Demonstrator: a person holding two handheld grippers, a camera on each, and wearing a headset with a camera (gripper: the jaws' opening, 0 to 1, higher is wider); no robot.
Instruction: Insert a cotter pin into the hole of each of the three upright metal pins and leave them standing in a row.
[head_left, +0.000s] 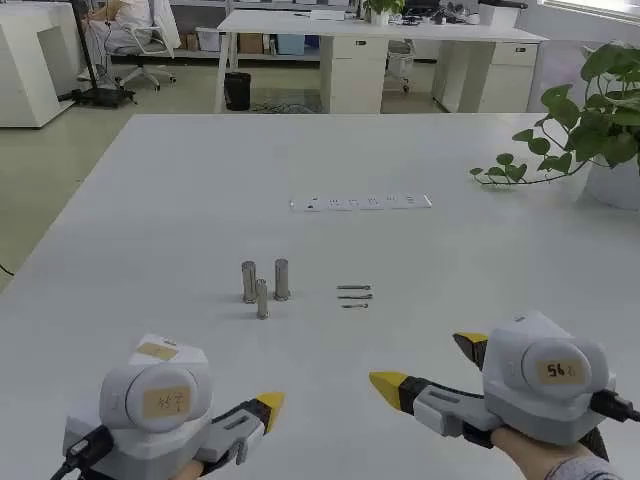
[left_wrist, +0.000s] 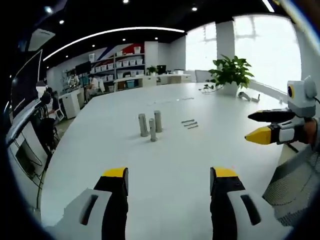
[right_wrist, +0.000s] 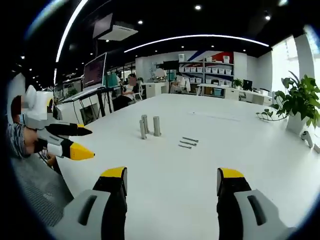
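The left gripper (head_left: 262, 408) hangs low over the near edge of the white table (head_left: 420, 160). In its own view its (left_wrist: 170, 172) yellow-tipped jaws stand wide apart with only bare table between them. The right gripper (head_left: 427, 362) is level with it on the other side, well apart from it. Its (right_wrist: 172, 173) jaws are spread just as wide and hold nothing. Each gripper shows in the other's view: the right one (left_wrist: 254, 126) comes in from the right with its tips parted, and the left one (right_wrist: 86, 142) comes in from the left, also parted.

Ahead of both grippers, well beyond their tips, stand the three metal pins (head_left: 262, 298). They are upright and close together in a small cluster, two behind and one in front, not in a line. From the left gripper they (left_wrist: 150, 126) sit nearly straight ahead. From the right gripper they (right_wrist: 150, 126) sit ahead and slightly to the left.

Near them, on the side towards the right gripper, three cotter pins (head_left: 354, 296) lie flat on the table, parallel to one another and apart from the metal pins. They (left_wrist: 190, 123) lie ahead and to the right of the left gripper, and they (right_wrist: 189, 142) lie almost straight ahead of the right gripper.

Farther out, past the pins, a white strip (head_left: 360, 202) lies flat across the table. A potted plant (head_left: 590, 120) stands at the far edge, on the right gripper's side.
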